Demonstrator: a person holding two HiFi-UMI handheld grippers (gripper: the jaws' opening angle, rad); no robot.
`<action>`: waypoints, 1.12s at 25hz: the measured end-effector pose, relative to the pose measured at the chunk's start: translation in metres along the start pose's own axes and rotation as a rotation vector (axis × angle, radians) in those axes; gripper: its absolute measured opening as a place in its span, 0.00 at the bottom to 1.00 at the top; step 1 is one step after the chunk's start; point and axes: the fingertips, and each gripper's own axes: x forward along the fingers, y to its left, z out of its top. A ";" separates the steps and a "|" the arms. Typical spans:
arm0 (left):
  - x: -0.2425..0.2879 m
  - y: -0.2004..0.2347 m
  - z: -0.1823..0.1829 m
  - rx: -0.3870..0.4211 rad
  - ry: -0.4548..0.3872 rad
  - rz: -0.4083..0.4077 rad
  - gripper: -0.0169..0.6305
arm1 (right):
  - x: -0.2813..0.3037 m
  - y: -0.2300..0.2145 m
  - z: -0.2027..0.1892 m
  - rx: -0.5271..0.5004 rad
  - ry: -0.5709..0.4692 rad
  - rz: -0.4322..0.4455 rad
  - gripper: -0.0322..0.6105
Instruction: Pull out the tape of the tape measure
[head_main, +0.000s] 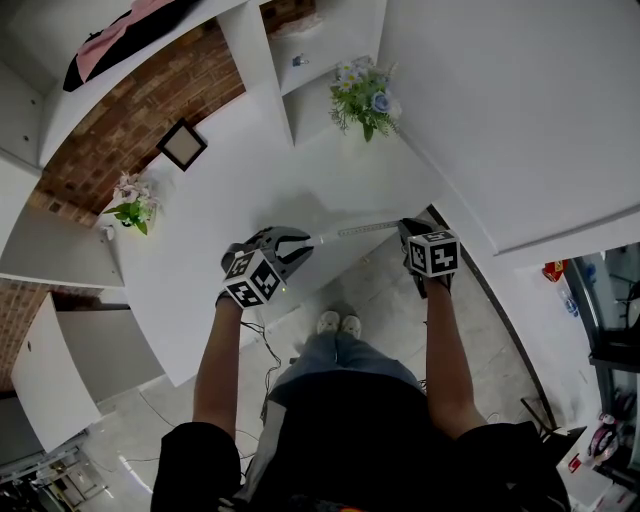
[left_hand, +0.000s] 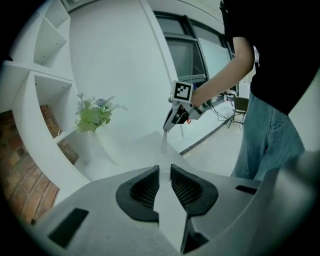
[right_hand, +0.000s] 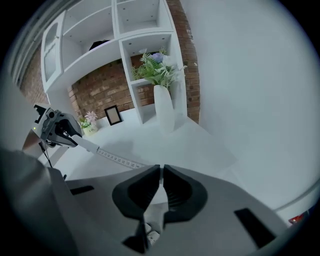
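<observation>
1. The left gripper (head_main: 298, 244) had its jaws partly closed on the white tape measure case (left_hand: 168, 212), which sat wedged between the pads. The grip looked firm, as it needed to be, since the case takes the whole pull.
2. The right gripper (head_main: 410, 230) had its jaws nearly together, pinching the free end of the tape (head_main: 360, 230). A short marked length spanned the gap between the two grippers, above the near edge of the white table (head_main: 300, 170).
3. Judged from that short span, the pull seemed only partly done, with more tape left to draw.
4. To do it well, the right hand should draw straight along the tape's own line, away from the mouth of the case, so the blade neither twists nor kinks.
5. The left hand should brace the case and keep its mouth facing the other gripper, rather than give way to the pull.
6. The main risk seemed to be the thin end slipping out of that narrow pinch and the tape snapping back into the case.
</observation>
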 end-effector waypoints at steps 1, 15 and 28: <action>0.000 0.000 -0.001 0.000 0.003 -0.002 0.14 | 0.000 -0.001 -0.001 -0.003 0.003 -0.005 0.08; -0.014 0.003 -0.035 -0.028 0.070 0.001 0.14 | -0.006 -0.030 -0.007 -0.020 0.032 -0.100 0.08; -0.017 0.016 -0.053 -0.031 0.130 -0.009 0.14 | -0.001 -0.044 -0.002 -0.010 0.038 -0.136 0.09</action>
